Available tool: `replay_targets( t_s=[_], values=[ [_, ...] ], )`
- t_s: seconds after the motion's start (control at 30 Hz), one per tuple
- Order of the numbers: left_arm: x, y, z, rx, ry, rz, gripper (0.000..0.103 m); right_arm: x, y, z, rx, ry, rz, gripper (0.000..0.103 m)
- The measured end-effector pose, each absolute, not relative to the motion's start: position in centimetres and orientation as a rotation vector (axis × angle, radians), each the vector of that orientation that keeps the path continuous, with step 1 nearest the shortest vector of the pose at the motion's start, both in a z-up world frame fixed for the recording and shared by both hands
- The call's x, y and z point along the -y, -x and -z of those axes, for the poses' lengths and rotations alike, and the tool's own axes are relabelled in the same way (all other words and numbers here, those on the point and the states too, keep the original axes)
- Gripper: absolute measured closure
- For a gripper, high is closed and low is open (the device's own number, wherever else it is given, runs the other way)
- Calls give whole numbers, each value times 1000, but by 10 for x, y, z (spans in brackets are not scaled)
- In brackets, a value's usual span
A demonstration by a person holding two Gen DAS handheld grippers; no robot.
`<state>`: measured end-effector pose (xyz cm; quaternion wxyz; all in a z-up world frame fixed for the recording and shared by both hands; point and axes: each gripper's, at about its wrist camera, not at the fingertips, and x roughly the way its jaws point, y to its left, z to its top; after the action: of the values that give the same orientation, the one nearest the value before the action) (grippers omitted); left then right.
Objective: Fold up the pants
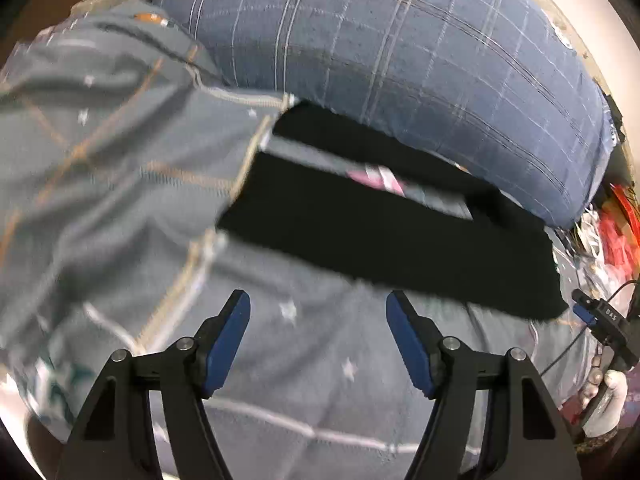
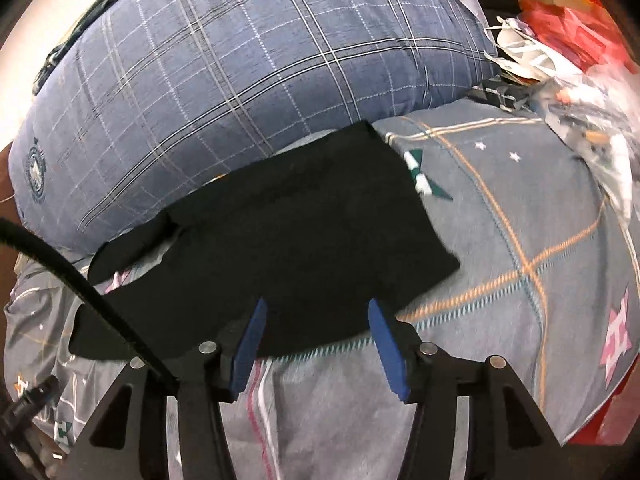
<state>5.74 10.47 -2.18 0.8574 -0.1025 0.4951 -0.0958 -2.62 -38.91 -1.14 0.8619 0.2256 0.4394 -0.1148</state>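
The black pants (image 1: 380,236) lie flat on the grey patterned bedsheet (image 1: 120,208), their two legs spread apart with a strip of sheet showing between them. My left gripper (image 1: 318,304) is open and empty, hovering over the sheet just short of the pants' near edge. In the right wrist view the pants (image 2: 280,232) lie against the pillow. My right gripper (image 2: 316,312) is open and empty, its tips over the pants' near edge. The right gripper also shows in the left wrist view at the far right (image 1: 592,312).
A large blue plaid pillow (image 1: 400,52) (image 2: 240,80) lies just behind the pants. Red boxes and plastic bags (image 2: 560,40) are piled at the bed's right side. A black cable (image 2: 80,280) crosses the left of the right wrist view.
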Motion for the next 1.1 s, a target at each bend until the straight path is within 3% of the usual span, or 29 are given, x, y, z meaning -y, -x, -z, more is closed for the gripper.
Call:
replay_targets(
  t_s=[0.1,0.23,0.33,0.73,0.83,0.9,1.0,1.03,1.07,1.1],
  values=[
    [-106,-87,17,-1046,175,198,26,408,3,7,-919,-461,253,45],
    [-104,-133,20,-1057,143,214,25,442,-48,-7,-907,-409,301,35],
    [-105,-183,31,-1097,186,228,25,464,-92,-4,-936,-397,315,34],
    [-80,-356,99,-1237,159,188,25,503,-197,60,-1099,-426,324,31],
    [-64,-373,105,-1207,89,189,20,501,-205,71,-1118,-432,286,28],
    [-52,-380,108,-1210,47,196,11,497,-210,78,-1133,-427,268,25],
    [-34,-380,113,-1204,-42,181,5,490,-217,84,-1131,-396,258,16],
    [-28,-376,110,-1182,-68,208,17,488,-219,85,-1131,-391,254,15],
    [-27,-372,106,-1169,-53,248,55,486,-220,85,-1135,-382,254,20],
    [-25,-367,101,-1156,-41,283,77,483,-220,84,-1138,-368,252,29]
  ],
)
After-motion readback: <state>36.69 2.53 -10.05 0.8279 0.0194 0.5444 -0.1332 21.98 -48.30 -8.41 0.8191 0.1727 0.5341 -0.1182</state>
